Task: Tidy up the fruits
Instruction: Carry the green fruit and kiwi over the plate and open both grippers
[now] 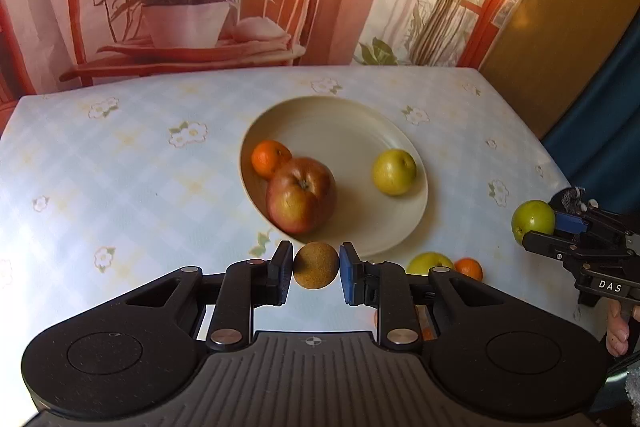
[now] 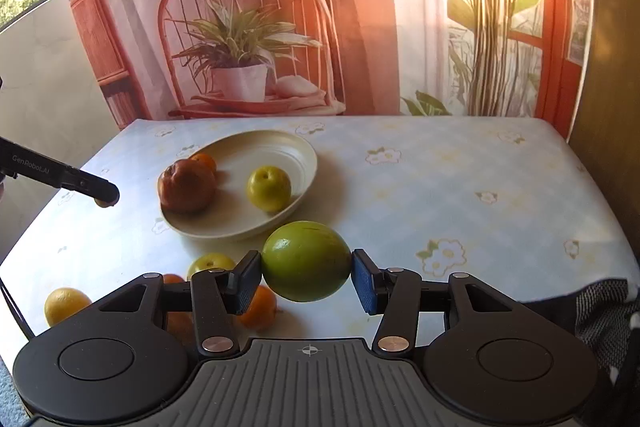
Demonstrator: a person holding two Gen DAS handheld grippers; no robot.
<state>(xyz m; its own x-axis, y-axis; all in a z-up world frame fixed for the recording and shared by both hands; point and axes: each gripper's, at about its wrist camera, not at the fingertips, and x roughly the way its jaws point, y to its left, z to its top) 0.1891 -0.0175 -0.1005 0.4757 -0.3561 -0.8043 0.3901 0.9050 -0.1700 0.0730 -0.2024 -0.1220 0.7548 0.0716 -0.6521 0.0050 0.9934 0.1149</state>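
Observation:
My left gripper [image 1: 316,269] is shut on a brown kiwi [image 1: 315,265], held above the table just in front of the cream plate [image 1: 340,119]. The plate holds a red apple [image 1: 300,195], a tangerine [image 1: 270,157] and a yellow-green fruit [image 1: 394,171]. My right gripper [image 2: 306,277] is shut on a large green fruit [image 2: 306,261], held above the table to the right front of the plate [image 2: 280,147]. It also shows at the right edge of the left wrist view [image 1: 552,227] with the green fruit [image 1: 532,221].
Loose fruit lies on the floral tablecloth in front of the plate: a yellow-green fruit [image 2: 210,263], tangerines [image 2: 260,307] and a yellow citrus [image 2: 64,303]. A printed backdrop hangs behind the table. A dark cloth [image 2: 600,307] lies at the right front.

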